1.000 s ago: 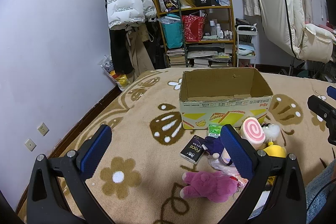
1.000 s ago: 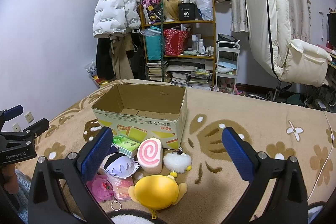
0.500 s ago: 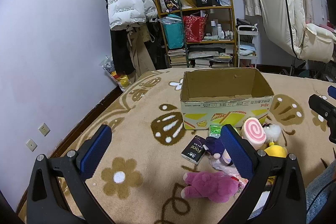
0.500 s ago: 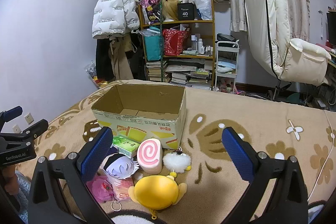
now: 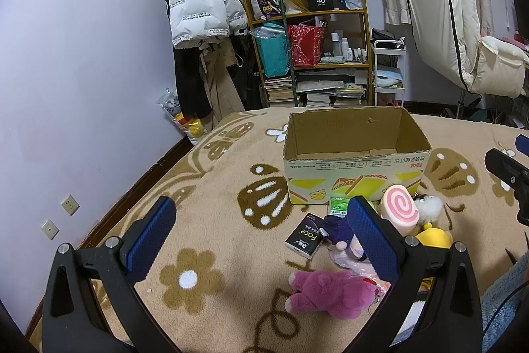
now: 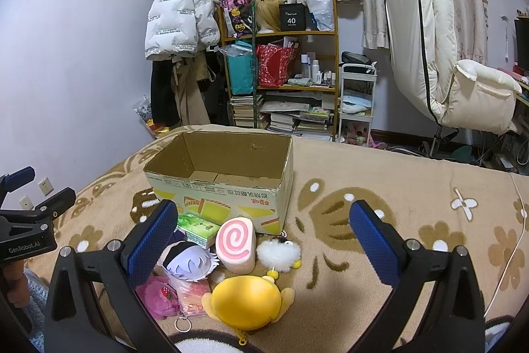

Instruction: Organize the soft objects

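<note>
the black pack in front of the cardboard box reads "face" in yellow letters. the box, open at the top, carries a line of red characters and yellow shapes on its front wall. on the shelf behind the box, a black carton shows "40". the left gripper's body reads "genrobot.ai" in the right wrist view. just in front of the box lie a green tissue pack, a pink swirl cushion, a white fluffy toy, a purple-haired doll, a round yellow plush and a pink plush bear, all on the tan flowered blanket. the left gripper and right gripper are both spread wide, holding nothing, above the blanket in front of the box.
</note>
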### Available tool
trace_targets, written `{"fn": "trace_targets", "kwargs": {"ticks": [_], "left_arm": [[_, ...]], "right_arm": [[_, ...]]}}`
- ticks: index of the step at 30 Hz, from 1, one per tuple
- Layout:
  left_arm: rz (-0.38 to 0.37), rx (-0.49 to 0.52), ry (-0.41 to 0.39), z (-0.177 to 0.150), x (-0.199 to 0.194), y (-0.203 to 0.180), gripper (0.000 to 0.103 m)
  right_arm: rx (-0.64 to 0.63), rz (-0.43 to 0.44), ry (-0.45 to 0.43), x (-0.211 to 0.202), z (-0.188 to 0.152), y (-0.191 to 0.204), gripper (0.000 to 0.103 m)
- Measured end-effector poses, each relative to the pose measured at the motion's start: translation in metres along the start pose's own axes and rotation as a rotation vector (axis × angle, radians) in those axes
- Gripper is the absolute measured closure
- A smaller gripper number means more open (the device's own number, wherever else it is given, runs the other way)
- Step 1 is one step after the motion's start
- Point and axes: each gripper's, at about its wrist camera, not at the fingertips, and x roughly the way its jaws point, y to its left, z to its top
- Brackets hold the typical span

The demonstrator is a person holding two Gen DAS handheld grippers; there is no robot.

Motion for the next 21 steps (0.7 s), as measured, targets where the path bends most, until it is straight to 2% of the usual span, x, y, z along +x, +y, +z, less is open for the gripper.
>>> {"fn": "trace_targets", "kwargs": {"ticks": [21], "left_arm": [[-0.001, 0.005, 0.006, 0.0003, 0.0002, 0.0005, 0.001]], "right_arm": [[0.005, 0.002, 0.0, 0.0, 0.0002, -0.0009, 0.0]]}}
